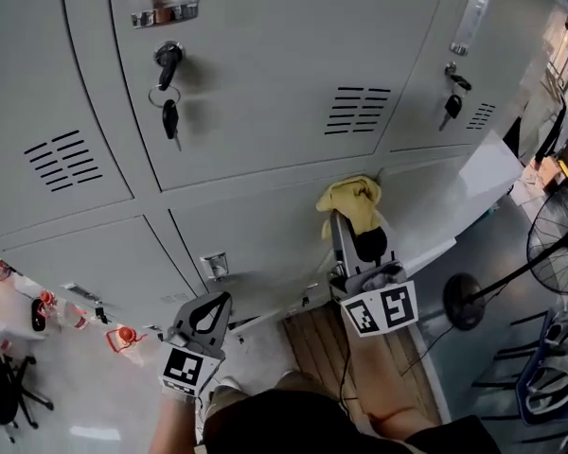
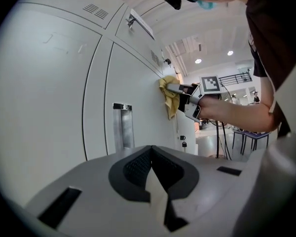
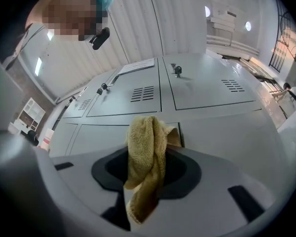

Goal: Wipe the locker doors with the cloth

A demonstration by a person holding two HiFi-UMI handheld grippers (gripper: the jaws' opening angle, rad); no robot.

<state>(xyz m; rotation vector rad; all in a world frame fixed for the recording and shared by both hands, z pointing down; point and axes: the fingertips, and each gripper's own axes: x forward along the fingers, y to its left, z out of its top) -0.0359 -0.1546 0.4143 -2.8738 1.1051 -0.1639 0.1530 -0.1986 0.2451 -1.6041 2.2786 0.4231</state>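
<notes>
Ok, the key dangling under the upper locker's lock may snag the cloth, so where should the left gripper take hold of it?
Probably by its black head, which hangs free on the ring below the lock. Bring the left gripper, shut and empty for now, straight at the door, jaws opened either side.

A standing fan (image 1: 560,239) rises at the right, with stacked chairs (image 1: 554,372) just below it in the head view. At the left, orange-capped bottles (image 1: 123,337) sit near a black office chair (image 1: 5,386). Wooden planks (image 1: 317,343) lie at centre.
</notes>
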